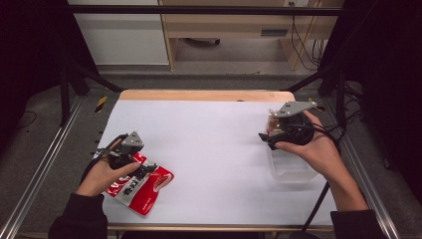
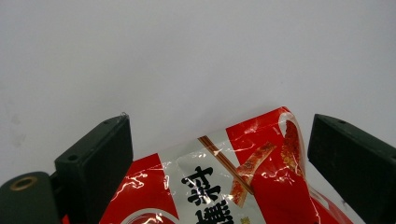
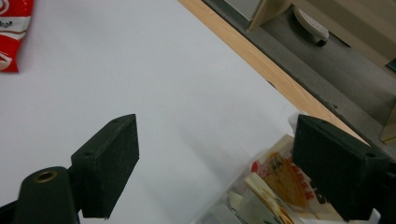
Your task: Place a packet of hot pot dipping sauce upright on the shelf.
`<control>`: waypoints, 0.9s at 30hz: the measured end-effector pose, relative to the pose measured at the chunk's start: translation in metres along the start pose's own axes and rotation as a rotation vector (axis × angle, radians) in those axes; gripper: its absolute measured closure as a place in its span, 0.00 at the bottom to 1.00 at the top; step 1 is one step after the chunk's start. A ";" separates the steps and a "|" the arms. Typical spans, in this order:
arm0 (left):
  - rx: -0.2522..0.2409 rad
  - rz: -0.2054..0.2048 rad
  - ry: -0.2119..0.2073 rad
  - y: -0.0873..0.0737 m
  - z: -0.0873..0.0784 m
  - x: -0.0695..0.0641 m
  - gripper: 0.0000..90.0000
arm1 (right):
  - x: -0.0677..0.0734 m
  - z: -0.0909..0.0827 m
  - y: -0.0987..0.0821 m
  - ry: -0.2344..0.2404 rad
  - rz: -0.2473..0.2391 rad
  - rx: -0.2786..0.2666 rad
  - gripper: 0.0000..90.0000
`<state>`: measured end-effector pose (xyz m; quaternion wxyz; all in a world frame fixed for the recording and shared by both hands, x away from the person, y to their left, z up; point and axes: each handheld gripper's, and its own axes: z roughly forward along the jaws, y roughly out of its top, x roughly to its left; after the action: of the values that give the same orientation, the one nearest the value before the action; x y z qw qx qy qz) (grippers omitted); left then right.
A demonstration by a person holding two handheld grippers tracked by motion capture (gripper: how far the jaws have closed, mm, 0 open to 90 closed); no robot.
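A glossy, crinkled red-and-white snack packet (image 2: 233, 182) is seen lying flat on the white bench (image 1: 214, 144) at its near left, between the spread jaws of the left tool (image 2: 219, 154), ungripped. The right tool (image 3: 215, 163) is held released above a clear plastic container (image 1: 291, 167) at the right.

The left gripper (image 2: 219, 158) is holding its two black jaws wide apart over a plain white table surface (image 2: 187, 56). A glossy red and white snack packet with black characters (image 2: 224, 182) is lying between them, its crinkled top edge nearing the right-hand jaw.
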<state>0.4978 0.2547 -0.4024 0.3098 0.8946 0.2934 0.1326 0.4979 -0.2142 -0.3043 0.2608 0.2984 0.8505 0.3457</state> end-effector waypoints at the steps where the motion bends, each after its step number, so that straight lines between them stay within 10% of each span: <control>1: -0.002 -0.002 0.001 0.000 0.000 0.000 0.08 | 0.003 0.001 0.002 0.003 -0.001 -0.002 0.17; 27: 0.028 -0.043 0.070 -0.020 -0.014 -0.003 0.07 | 0.088 0.070 0.024 0.132 0.028 -0.048 0.16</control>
<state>0.4808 0.2725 -0.4043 0.2897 0.8871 0.3250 0.1532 0.4912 -0.1095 -0.3507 0.2062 0.2802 0.8531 0.3887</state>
